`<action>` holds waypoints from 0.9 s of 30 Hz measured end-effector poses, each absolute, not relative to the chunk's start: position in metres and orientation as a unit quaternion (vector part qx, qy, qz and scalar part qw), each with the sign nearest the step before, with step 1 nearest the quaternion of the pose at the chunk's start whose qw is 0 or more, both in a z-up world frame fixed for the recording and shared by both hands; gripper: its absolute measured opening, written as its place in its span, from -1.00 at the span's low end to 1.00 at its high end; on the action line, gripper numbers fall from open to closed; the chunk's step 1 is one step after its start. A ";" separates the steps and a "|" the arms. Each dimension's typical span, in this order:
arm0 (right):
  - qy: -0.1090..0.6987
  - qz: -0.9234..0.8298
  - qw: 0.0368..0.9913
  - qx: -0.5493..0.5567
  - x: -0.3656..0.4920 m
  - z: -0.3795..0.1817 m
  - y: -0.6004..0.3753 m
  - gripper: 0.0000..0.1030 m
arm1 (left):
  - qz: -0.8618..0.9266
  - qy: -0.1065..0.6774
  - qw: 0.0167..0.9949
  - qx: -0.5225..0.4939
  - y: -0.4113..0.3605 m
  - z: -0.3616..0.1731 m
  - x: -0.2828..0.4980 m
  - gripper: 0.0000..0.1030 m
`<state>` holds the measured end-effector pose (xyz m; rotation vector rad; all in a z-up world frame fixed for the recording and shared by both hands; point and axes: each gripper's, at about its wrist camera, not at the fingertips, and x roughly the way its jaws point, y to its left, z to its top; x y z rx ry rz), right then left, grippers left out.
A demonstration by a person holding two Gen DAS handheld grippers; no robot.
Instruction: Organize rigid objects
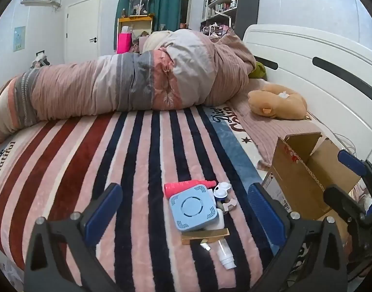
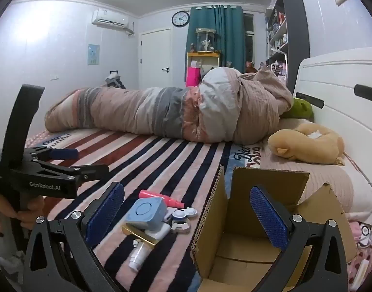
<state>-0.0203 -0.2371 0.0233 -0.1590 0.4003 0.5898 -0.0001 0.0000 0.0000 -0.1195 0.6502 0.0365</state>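
Observation:
A pile of small rigid objects lies on the striped bed cover: a light blue square device (image 1: 192,208) (image 2: 147,210), a red-pink bottle (image 1: 186,187) (image 2: 161,198), a white-and-blue contact lens case (image 1: 222,190) (image 2: 184,213), a gold flat box (image 1: 205,236) (image 2: 139,235) and a small white tube (image 1: 226,255) (image 2: 138,256). My left gripper (image 1: 186,216) is open and empty, its jaws either side of the pile. My right gripper (image 2: 186,215) is open and empty over the near edge of an open, empty cardboard box (image 2: 256,221) (image 1: 307,170).
A rolled quilt (image 1: 127,82) lies across the far side of the bed. A tan plush toy (image 1: 278,102) and a green one (image 2: 300,108) sit by the white headboard (image 1: 319,56). The left gripper's body (image 2: 40,170) shows at the left of the right wrist view.

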 end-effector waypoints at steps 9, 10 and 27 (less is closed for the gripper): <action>0.212 0.290 0.932 -0.054 -0.018 0.022 -0.236 1.00 | 0.014 0.325 0.944 -0.056 -0.005 -0.002 0.002 0.99; 0.206 0.291 0.933 -0.052 -0.020 0.022 -0.237 1.00 | 0.013 0.324 0.944 -0.058 -0.004 -0.002 0.002 0.99; 0.234 0.319 0.918 -0.008 -0.014 0.010 -0.242 1.00 | -0.008 0.320 0.945 -0.066 -0.003 0.006 -0.005 0.99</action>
